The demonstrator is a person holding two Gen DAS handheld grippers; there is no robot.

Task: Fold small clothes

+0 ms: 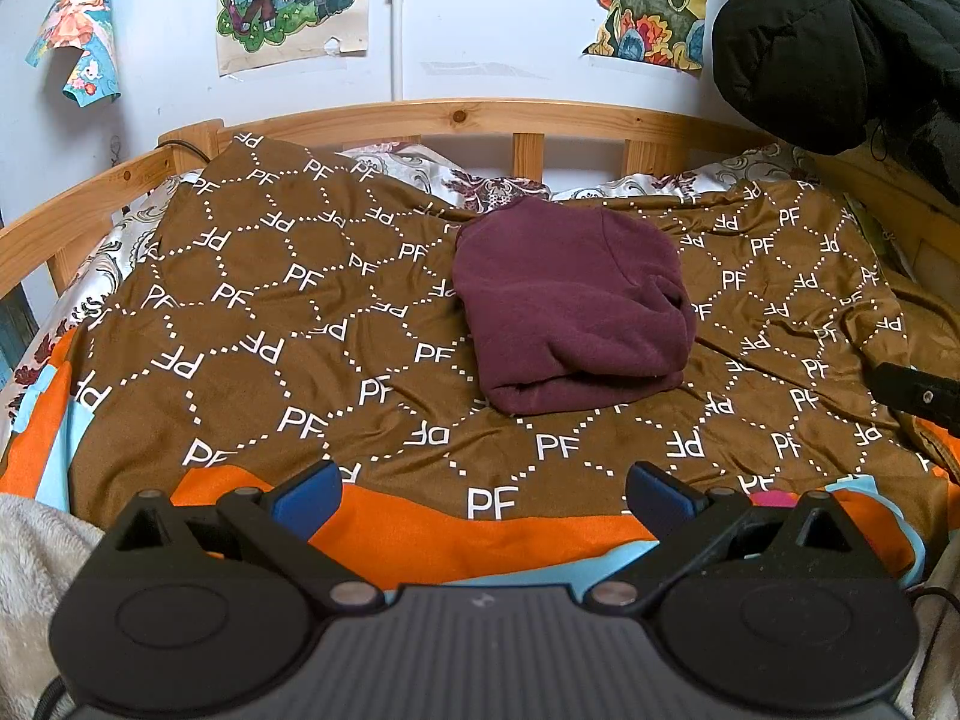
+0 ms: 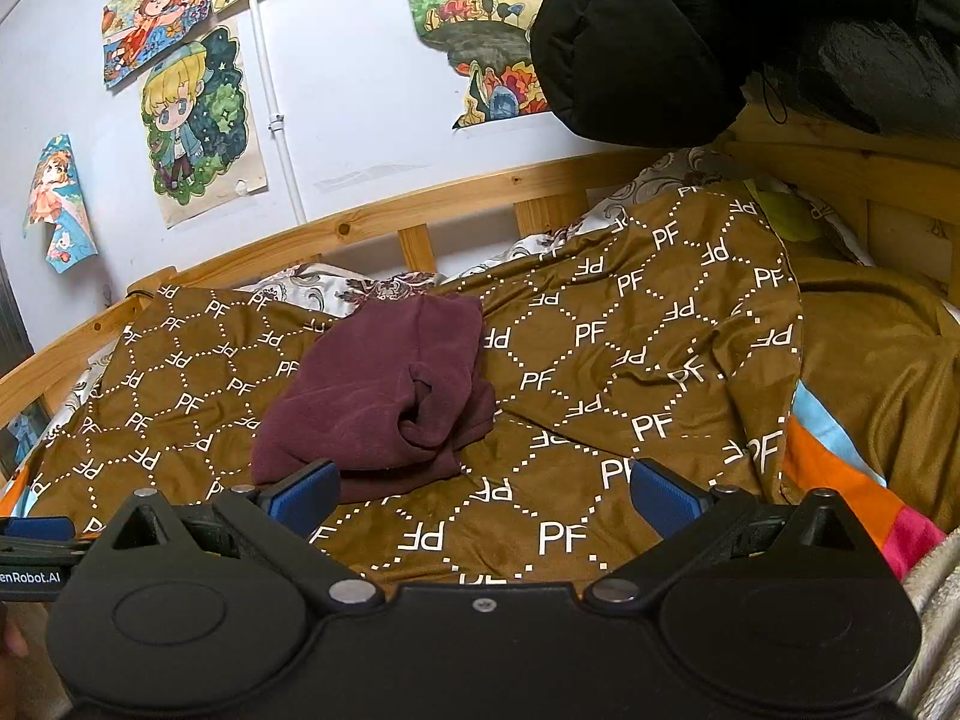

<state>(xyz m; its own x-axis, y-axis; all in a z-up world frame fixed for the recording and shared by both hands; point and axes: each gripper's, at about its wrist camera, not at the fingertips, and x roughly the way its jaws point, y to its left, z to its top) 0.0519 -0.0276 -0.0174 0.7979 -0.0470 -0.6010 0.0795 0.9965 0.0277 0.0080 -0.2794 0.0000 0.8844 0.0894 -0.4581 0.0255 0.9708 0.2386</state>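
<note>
Brown blanket [image 1: 270, 300]: one folded maroon garment [image 1: 570, 312].

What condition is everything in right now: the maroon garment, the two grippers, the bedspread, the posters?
Maroon garment: folded into a bundle, lying on the bedspread.
Left gripper: open, holding nothing.
Right gripper: open, holding nothing.
Brown bedspread: spread out, slightly wrinkled.
Black jacket: hanging at the bed's corner.
Leftmost poster: peeling, curled.
</note>
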